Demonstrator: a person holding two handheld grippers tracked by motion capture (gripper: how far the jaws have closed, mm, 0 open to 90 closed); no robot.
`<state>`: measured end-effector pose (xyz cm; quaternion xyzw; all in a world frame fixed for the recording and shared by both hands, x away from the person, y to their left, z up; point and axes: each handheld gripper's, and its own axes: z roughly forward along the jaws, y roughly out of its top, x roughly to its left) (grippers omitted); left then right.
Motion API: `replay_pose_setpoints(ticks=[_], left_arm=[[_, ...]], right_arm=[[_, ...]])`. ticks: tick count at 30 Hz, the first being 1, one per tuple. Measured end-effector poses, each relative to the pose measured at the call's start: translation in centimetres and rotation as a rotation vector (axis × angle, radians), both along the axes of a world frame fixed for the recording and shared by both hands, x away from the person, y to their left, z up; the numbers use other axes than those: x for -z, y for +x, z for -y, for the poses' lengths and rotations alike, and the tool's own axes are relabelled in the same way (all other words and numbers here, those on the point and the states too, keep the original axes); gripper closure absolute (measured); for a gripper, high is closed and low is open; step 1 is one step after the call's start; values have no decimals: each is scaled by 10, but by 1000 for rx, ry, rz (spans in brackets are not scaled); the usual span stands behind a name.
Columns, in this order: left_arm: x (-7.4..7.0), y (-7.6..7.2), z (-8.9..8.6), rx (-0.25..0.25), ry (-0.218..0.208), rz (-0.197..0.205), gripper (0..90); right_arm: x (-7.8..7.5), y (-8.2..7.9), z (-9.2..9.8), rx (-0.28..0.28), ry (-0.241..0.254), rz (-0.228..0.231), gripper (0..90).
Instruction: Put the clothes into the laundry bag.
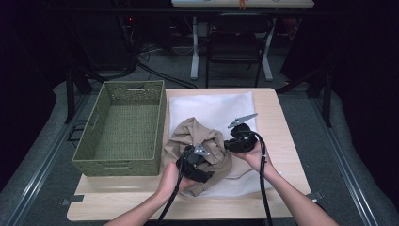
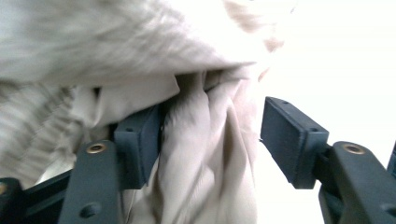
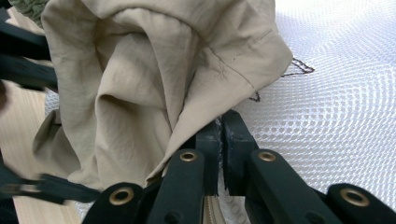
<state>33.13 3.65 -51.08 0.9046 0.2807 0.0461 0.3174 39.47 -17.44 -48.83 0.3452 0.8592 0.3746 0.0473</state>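
Both your forearms reach in from the near edge, a gripper in each hand.

Your left gripper [image 1: 194,161] sits low and near you, its jaws standing apart, one pad [image 2: 140,144] against the cloth [image 1: 202,141]. Your right gripper [image 1: 237,140], just beside it, has its jaws pressed together, pinching the cloth's edge.

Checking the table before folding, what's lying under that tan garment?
Under the tan garment lies a white mesh bag, its netting plain in the right gripper view. Whatever sits beneath the bunched middle is covered by cloth.
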Motion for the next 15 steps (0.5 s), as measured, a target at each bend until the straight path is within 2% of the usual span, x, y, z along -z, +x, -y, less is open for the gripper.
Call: replay_pose_setpoints(ticks=[3, 5, 8, 12, 15], left_arm=[[-13, -2, -9, -7, -11, 19, 322], [-23, -1, -14, -24, -9, 55, 306], [-36, 3, -18, -47, -31, 69, 284], [-54, 8, -18, -43, -14, 99, 268], [-69, 14, -14, -47, 1, 138, 259]], right_arm=[[0, 0, 0, 3, -3, 0, 871], [0, 0, 0, 4, -6, -1, 872], [0, 0, -1, 0, -8, -2, 872], [-1, 0, -1, 4, -10, -4, 871], [-1, 1, -1, -1, -9, 3, 871]])
